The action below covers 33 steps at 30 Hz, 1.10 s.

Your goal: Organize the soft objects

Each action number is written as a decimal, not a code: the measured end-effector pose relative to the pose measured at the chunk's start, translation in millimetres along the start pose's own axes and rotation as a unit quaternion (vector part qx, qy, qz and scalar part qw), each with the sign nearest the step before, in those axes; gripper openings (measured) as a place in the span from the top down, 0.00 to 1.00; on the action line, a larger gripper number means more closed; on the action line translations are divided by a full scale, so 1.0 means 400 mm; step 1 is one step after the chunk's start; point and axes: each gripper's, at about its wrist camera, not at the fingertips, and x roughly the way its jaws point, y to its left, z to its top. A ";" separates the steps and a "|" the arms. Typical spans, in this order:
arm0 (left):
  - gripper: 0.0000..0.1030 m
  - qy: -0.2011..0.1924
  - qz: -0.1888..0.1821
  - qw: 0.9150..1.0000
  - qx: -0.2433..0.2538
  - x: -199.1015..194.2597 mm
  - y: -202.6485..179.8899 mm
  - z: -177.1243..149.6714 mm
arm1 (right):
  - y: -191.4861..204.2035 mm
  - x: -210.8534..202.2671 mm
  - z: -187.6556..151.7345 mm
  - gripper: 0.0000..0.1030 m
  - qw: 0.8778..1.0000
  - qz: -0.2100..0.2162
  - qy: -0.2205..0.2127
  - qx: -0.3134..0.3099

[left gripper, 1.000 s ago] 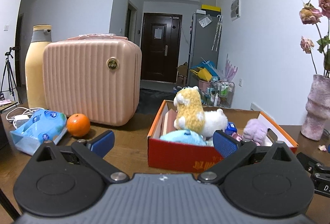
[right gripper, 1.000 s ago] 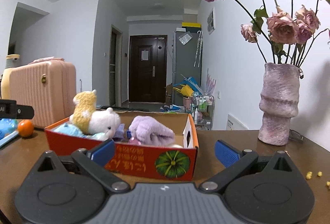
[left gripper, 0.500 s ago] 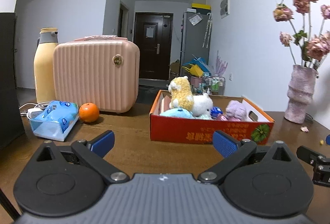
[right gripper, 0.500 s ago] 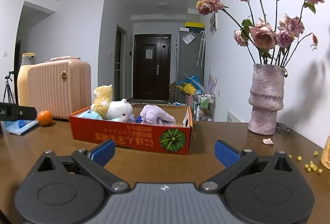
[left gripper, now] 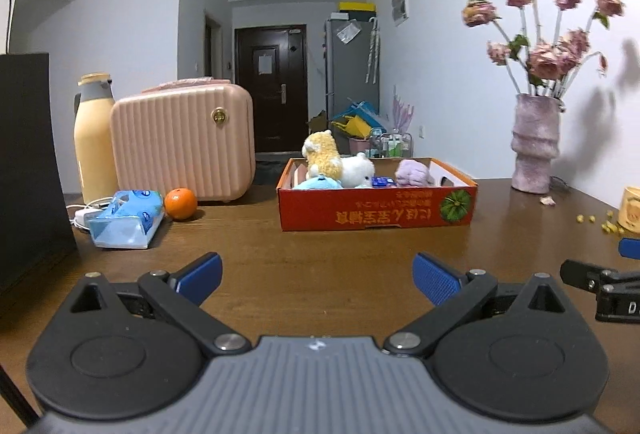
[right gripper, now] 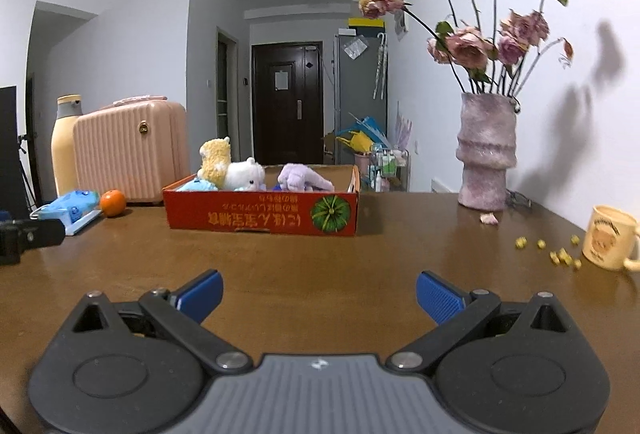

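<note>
A red cardboard box (left gripper: 376, 212) (right gripper: 262, 213) stands on the brown table and holds several plush toys: a yellow one (left gripper: 324, 154) (right gripper: 214, 160), a white one (left gripper: 358, 168) (right gripper: 246, 174), a light blue one (left gripper: 320, 183) (right gripper: 198, 185) and a purple one (left gripper: 414, 172) (right gripper: 300, 178). My left gripper (left gripper: 316, 274) is open and empty, well back from the box. My right gripper (right gripper: 318, 292) is open and empty, also well back from the box.
A pink case (left gripper: 184, 142), a yellow bottle (left gripper: 94, 138), a blue tissue pack (left gripper: 126, 218) and an orange (left gripper: 181, 203) stand left of the box. A vase of dried roses (right gripper: 486, 150), a cream mug (right gripper: 608, 242) and yellow crumbs (right gripper: 560, 254) are on the right. A black box (left gripper: 28, 170) is far left.
Both grippers have drawn back from the box, which now looks smaller and farther away. Both stayed open and empty.
</note>
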 end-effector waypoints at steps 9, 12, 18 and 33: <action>0.00 0.005 -0.032 0.999 0.010 -0.103 -0.023 -0.068 | 0.011 -0.109 -0.046 0.00 1.000 0.003 0.015 0.000; 0.00 0.003 -0.035 0.999 0.013 -0.118 -0.029 -0.074 | 0.016 -0.136 -0.047 0.00 1.000 0.003 0.008 -0.002; 0.00 -0.002 -0.042 0.999 0.008 -0.136 -0.029 -0.082 | 0.024 -0.167 -0.047 0.00 1.000 0.005 -0.003 -0.005; 0.00 -0.007 -0.042 0.999 0.014 -0.156 -0.038 -0.080 | 0.028 -0.195 -0.046 0.00 1.000 0.011 -0.013 -0.007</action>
